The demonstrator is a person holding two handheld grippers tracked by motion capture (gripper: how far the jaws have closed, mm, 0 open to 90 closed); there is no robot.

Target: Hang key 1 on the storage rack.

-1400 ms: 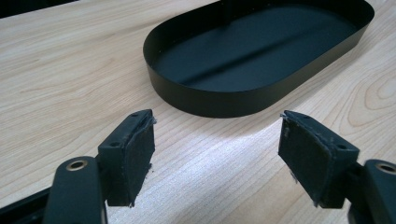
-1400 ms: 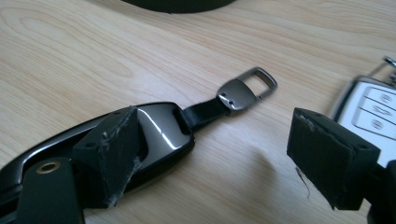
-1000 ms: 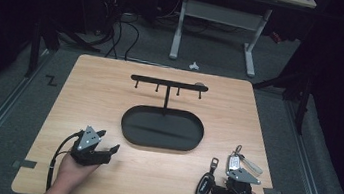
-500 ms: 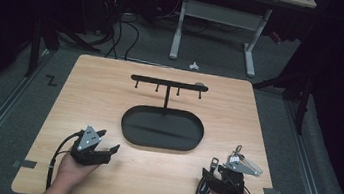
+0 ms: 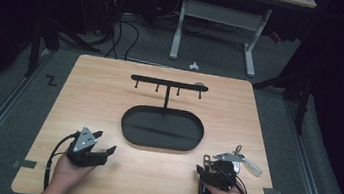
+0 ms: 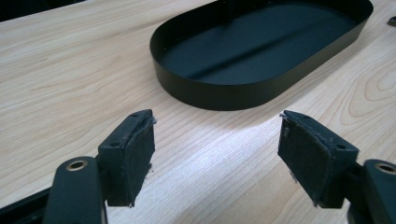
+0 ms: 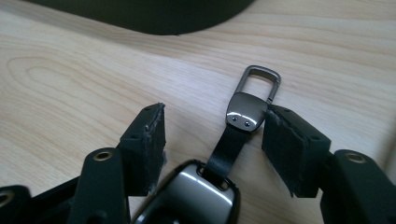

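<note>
pale wood table [image 5: 109, 99] is lying under dim light. right gripper [image 7: 212, 140] is sitting wide, jaws straddling the key fob [image 7: 196, 196] strap, likely lining up a pinch. left gripper [image 6: 217, 154] is idling wide near the black tray [image 6: 205, 95], its hook rack [image 5: 168, 83] beyond.

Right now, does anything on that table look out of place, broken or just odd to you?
Mildly. The key fob lies on the bare table, not in the black tray or on the hook rack. The right gripper stands open around the fob's strap. Its pads look frayed at the edges. Nothing is spilled.
</note>
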